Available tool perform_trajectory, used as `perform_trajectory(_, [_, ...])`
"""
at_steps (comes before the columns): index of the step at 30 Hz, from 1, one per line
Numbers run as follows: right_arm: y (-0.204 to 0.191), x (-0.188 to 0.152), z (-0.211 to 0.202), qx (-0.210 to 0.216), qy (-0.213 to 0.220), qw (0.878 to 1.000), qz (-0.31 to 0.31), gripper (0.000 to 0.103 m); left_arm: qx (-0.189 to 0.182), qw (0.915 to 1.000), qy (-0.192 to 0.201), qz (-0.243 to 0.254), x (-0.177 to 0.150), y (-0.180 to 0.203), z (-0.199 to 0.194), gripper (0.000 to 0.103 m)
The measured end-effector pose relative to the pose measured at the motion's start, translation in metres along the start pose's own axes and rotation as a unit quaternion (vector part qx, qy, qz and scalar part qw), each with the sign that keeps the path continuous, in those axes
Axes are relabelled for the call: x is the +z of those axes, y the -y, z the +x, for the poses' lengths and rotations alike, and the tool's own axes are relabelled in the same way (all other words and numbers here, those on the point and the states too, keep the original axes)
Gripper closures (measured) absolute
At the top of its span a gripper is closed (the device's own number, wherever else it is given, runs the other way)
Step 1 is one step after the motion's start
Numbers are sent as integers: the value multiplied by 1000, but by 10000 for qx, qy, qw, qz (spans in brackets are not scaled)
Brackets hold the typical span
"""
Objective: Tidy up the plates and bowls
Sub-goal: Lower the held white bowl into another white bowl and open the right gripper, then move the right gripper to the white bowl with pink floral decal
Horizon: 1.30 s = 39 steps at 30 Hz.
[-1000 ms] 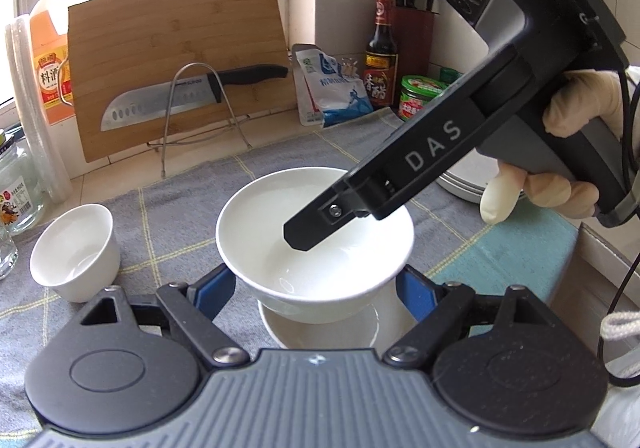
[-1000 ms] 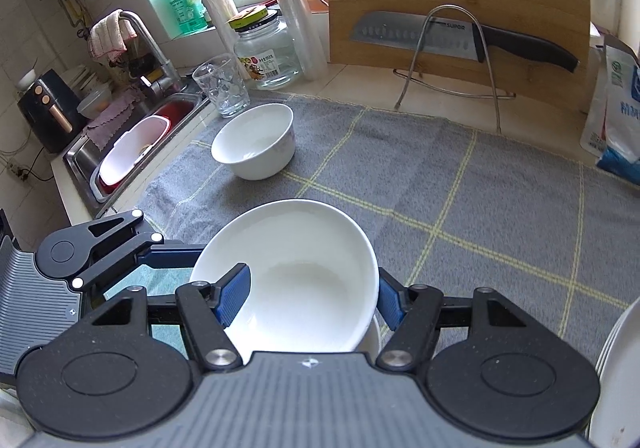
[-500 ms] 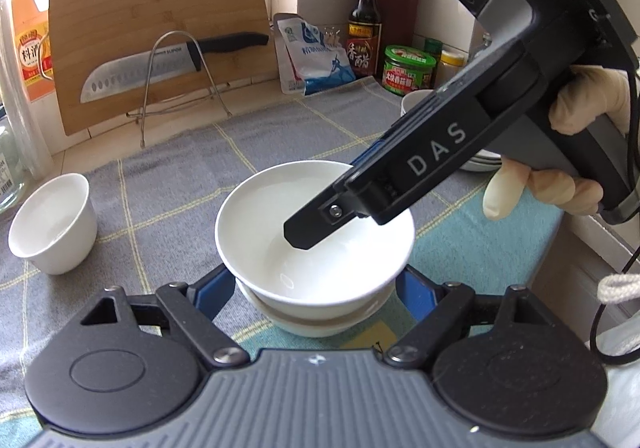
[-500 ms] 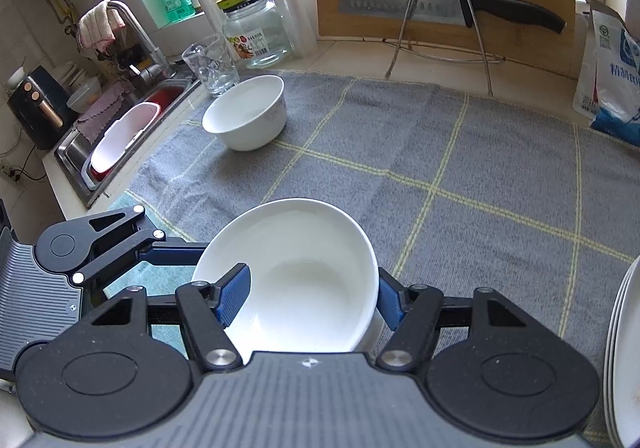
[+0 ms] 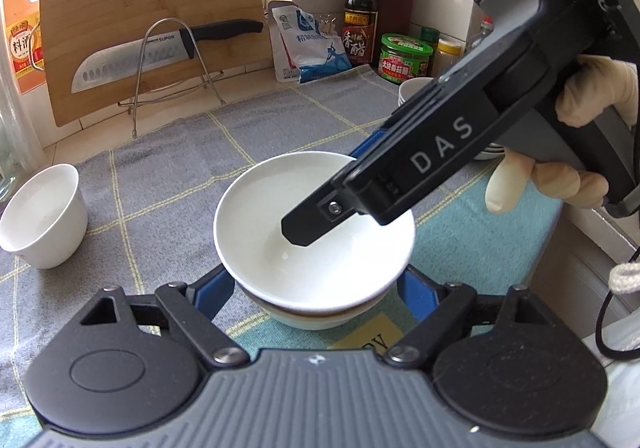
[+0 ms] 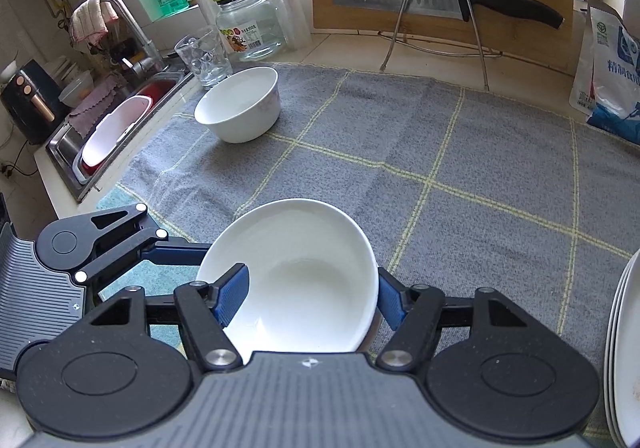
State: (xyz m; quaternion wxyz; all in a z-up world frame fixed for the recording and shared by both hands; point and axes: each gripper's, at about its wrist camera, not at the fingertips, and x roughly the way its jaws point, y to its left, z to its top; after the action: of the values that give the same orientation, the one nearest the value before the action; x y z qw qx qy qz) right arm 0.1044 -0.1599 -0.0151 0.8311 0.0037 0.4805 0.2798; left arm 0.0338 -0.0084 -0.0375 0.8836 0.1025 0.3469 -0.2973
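Two bowls nested, lower centre: top bowl (image 5: 314, 224) on lower bowl (image 5: 316, 318) | right gripper (image 6: 310, 298) opening, rim between jaws | left gripper (image 5: 316, 288) opening beside stack | glazed, slippery, breakable; rim to be pinched.

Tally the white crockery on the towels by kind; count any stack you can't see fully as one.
Bowls seen whole: 3: top bowl, lower bowl under it, lone bowl
Small-bowl stack, partly hidden: 1
Plate stack, cut off by the frame: 1
Total: 5
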Motion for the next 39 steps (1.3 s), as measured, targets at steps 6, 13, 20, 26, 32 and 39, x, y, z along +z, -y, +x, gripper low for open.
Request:
perform_trajectory(6, [0,1,0,-11,14,10000,-39,24,-29,10000,-10,8,0,-1,2,14])
perform_trajectory(13, [-1,5,-3,-75,117,9999,-97,13,-103,9999,37,21,-1,-2,-1,10])
perform_trajectory(20, [1,6,-7,-171,262,9994,-119,0,-102,9998,181,20,-3,-6,-9,8])
perform_trajectory(26, [-6,16,-9,-193,356,9986,-346,0,38,9994,300,-146,-8,-18,-22,5])
perform_trajectory(32, [-19,34,-1,-102,410,9974,-586,0,352,9983,359,-301,-16,-42,-38,4])
perform_trajectory(39, [-45,68,21,-40,390,9936,-1062,0,1236,9886,515,-695,-19,-101,-42,4])
